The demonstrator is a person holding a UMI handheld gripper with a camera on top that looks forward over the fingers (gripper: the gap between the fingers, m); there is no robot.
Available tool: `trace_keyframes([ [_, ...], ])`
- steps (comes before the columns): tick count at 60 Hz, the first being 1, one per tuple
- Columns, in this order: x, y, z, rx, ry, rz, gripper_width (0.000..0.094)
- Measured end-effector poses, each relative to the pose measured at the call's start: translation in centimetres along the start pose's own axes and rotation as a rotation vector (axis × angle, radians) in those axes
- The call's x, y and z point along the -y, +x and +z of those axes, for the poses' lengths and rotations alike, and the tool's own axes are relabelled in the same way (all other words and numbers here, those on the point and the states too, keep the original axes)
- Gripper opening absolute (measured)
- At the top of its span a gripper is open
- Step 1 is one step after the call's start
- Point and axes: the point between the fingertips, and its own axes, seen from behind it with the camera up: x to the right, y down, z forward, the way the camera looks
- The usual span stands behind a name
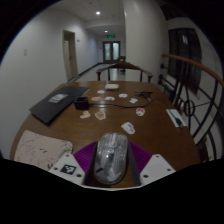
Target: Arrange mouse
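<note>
A silver-grey computer mouse (111,159) sits between my two fingers, its long axis pointing ahead. My gripper (111,164) holds it with the purple pads pressed against both its sides, just above the near part of the round wooden table (90,130). The left finger (80,160) and the right finger (144,160) flank the mouse closely, with no gap showing.
On the table lie a dark laptop (58,103) at the left, a patterned cloth (38,148) near the left finger, a small white object (128,127) ahead, and several small items farther back. A railing (195,95) runs along the right. A corridor lies beyond.
</note>
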Motion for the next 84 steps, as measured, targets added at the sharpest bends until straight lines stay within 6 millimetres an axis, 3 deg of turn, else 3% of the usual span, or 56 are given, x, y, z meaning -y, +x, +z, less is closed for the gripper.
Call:
trace_keyframes([
  [11,0.4,0.2,-0.1,0.016,0.021,0.067,0.0366],
  [14,0.9,0.4,-1.5,0.02,0.043,0.09,0.0352],
  [18,3.3,-0.8,-4.8,0.028,0.123,0.095,0.0344],
  [24,6.8,-6.5,-11.6,0.087,0.226,0.038,0.0341],
  [27,8.5,-10.3,-14.1,0.113,0.26,0.025,0.0345],
  [31,9.0,-14.8,-16.1,0.134,0.274,0.014,0.0365],
  [36,7.0,-20.1,-15.0,0.161,0.231,-0.018,0.0365],
  [42,1.4,-23.4,-11.8,0.152,0.119,-0.044,0.0366],
  [47,-2.3,-24.2,-8.8,0.127,0.025,-0.035,0.0365],
  [54,-5.1,-23.5,-6.5,0.073,-0.022,-0.045,0.0397],
  [63,-5.2,-23.4,-6.5,0.079,-0.048,-0.126,0.0549],
  [65,-5.2,-23.5,-7.0,0.102,-0.056,-0.154,0.0601],
  [66,-5.2,-23.7,-7.2,0.117,-0.06,-0.162,0.0693],
  [71,-5.1,-24.2,-9.6,0.185,-0.051,-0.17,0.0869],
  [84,-5.2,-20.8,-18.0,0.27,0.018,-0.189,0.085],
])
